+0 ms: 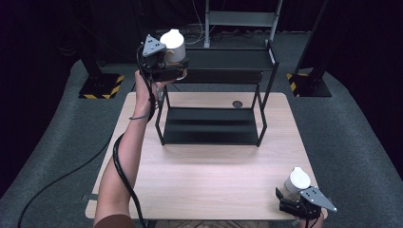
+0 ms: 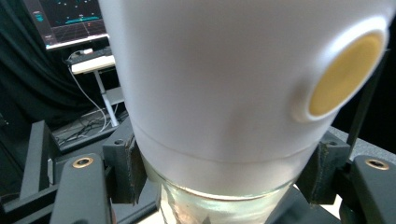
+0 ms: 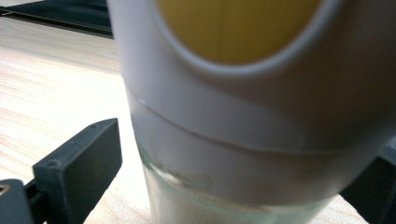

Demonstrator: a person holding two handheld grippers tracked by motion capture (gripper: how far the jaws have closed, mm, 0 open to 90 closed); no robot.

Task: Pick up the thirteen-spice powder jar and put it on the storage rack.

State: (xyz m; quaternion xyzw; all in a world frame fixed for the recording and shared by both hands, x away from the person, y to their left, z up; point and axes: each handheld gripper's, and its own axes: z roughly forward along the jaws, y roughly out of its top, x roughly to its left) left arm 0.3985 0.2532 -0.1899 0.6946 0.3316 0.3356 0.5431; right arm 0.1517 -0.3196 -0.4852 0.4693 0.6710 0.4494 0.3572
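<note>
A bottle with a white cap and a clear glass base is held up in the air beside the left end of the black rack's top shelf. My left gripper is shut on it. In the left gripper view both jaws press on the bottle just under the cap, which carries a round yellow disc. A second, similar bottle stands at the table's front right corner between the jaws of my right gripper. In the right gripper view a strip of table shows between the left finger and this bottle.
The black two-tier rack stands at the back middle of the wooden table, with its lower shelf bare. A small dark disc lies on the table behind it. A cable trails from the left gripper along the forearm.
</note>
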